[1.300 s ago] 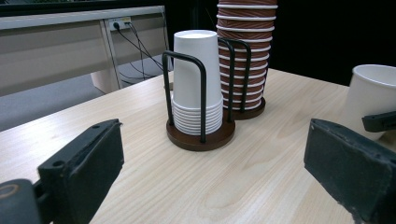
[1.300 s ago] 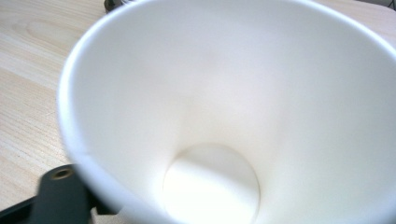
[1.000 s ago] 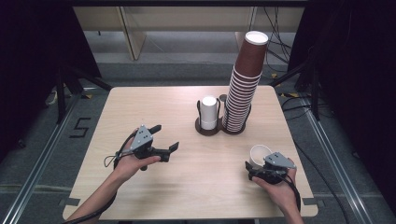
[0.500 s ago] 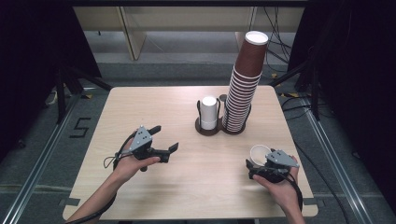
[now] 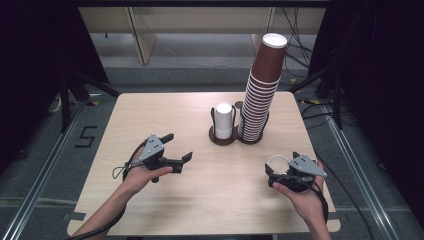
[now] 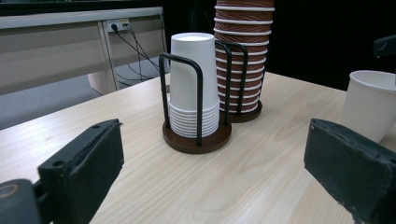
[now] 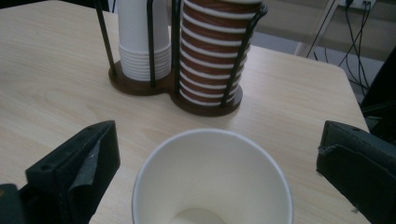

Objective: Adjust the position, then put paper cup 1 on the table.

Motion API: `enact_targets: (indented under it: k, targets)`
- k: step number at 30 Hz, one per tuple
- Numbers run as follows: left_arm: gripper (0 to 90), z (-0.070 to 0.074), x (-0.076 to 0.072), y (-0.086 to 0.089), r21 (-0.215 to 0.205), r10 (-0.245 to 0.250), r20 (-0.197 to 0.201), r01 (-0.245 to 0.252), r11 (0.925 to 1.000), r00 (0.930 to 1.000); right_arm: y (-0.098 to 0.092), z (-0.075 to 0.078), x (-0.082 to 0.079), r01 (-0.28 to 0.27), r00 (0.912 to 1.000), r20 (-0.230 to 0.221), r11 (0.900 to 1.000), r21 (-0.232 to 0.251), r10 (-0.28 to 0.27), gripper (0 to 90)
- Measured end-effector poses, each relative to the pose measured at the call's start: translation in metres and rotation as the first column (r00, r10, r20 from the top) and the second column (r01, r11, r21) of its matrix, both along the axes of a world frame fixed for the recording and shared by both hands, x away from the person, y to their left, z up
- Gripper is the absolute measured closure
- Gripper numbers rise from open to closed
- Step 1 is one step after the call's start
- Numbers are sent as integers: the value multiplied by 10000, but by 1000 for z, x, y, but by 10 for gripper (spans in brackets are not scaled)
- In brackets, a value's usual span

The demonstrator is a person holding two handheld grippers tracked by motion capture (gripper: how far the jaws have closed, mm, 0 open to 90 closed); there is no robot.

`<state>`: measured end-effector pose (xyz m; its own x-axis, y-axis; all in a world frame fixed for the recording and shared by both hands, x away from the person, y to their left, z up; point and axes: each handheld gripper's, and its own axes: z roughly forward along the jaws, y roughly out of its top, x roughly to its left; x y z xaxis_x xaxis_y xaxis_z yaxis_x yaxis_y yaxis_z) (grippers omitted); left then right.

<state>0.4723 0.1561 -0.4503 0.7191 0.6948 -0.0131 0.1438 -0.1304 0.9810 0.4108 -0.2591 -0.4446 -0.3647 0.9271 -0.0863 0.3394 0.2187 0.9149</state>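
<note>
Tabletop frame cuts off white cup [image 7: 212,179] bottom between right tool [image 7: 217,168] jaws.

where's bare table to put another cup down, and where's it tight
The far left of the table, left of the white cup stack, is bare. So is the middle strip between the left gripper and the right gripper. It is crowded at the holder, where the brown cup stack stands beside the white one, and at the loose white cup by the right gripper.
</note>
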Motion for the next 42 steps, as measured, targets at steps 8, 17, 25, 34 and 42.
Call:
enact_targets:
  k: [8,17,25,34,42]
  targets:
    - [43,6,2,-1,-48,-17,90,17,10000,10000,3,28,3,-23,9990,440,10000,71,20,4]
    - [43,11,5,-6,-56,-120,132,121,9999,9998,4,55,12,74,9945,1040,9997,252,-100,4]
    - [46,17,9,-10,-212,-185,386,194,9996,9991,7,73,25,89,9925,1215,9997,229,-116,5]
    - [53,28,25,-26,-141,-215,757,227,9996,9969,9,89,47,40,9887,1498,9991,428,-104,7]
    - [55,36,31,-37,-105,-451,908,462,9989,9949,13,95,55,-21,9850,1727,9998,208,-16,9]
